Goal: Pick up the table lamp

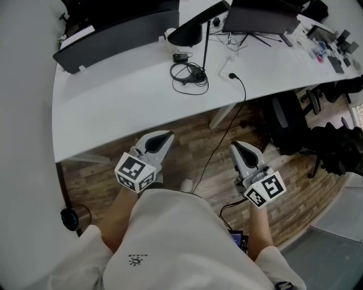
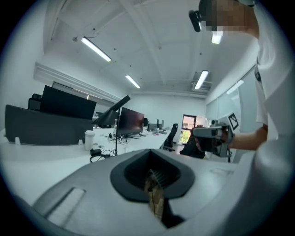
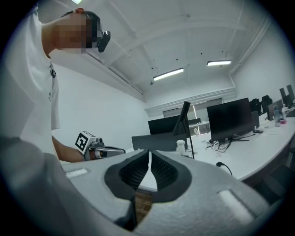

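The black table lamp [image 1: 191, 29] stands on the white desk [image 1: 113, 96], its long head tilted over a thin stem and its cable coiled at the base [image 1: 190, 73]. It also shows in the left gripper view, the lamp [image 2: 114, 115] far ahead, and in the right gripper view, the lamp [image 3: 185, 116] beyond the jaws. My left gripper [image 1: 164, 137] and right gripper [image 1: 237, 147] are both shut and hold nothing. They hang over the wooden floor, short of the desk's front edge and well apart from the lamp. Each gripper view shows the other gripper off to its side.
A dark divider panel [image 1: 113, 34] and monitors [image 1: 261, 17] line the back of the desk. A black power cord [image 1: 229, 122] drops from the desk to the floor between the grippers. An office chair [image 1: 286, 122] and dark bags [image 1: 337, 147] sit at the right. A small round bin [image 1: 74, 217] stands low left.
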A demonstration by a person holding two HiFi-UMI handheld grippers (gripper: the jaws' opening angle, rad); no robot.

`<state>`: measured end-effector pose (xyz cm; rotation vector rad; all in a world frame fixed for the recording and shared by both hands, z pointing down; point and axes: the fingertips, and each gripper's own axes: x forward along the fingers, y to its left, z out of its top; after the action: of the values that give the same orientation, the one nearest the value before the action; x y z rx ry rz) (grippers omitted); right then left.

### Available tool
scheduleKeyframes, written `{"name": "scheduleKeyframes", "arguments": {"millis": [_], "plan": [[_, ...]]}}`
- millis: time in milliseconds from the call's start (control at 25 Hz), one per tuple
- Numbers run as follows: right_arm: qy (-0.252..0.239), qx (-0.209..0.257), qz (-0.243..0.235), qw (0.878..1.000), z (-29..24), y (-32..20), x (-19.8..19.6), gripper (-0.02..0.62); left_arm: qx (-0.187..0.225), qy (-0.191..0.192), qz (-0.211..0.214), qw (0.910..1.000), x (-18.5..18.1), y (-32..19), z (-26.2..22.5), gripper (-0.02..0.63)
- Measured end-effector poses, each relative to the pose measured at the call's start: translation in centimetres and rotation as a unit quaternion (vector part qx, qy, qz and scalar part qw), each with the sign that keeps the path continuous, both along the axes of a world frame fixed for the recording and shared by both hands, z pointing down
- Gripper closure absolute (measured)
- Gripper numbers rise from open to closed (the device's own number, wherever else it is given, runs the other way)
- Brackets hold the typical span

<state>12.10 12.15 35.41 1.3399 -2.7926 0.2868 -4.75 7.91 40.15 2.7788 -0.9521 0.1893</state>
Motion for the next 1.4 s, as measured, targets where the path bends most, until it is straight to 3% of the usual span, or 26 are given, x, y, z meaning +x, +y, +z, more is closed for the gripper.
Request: {"name": "scheduleKeyframes", "arguments": {"millis": [480, 800, 1120, 1400], "plan": [[0.007, -0.005, -0.009, 1.0, 1.2, 1.0, 3.6, 0.578, -0.005, -0.003, -0.011, 0.9999, 2.9, 1.1, 0.9, 0.611], [0.01, -0.009, -0.018, 1.0, 1.5, -0.5, 3.2, 0.578, -0.012, -0.002, -0.019, 0.9997, 2.5, 0.0, 1.5, 0.611], [-0.001, -0.006, -0.012, 1.0, 1.2, -3.0, 2.7, 0.578, -0.012, 0.013, -0.013, 0.9998, 2.4, -3.4, 1.5, 0.611], [-0.046, -0.018, -0.009, 0.999, 1.1, -6.8, 2.3, 0.58, -0.021, 0.007, 0.003, 0.9997, 2.6, -7.5, 2.5, 0.611]]}}
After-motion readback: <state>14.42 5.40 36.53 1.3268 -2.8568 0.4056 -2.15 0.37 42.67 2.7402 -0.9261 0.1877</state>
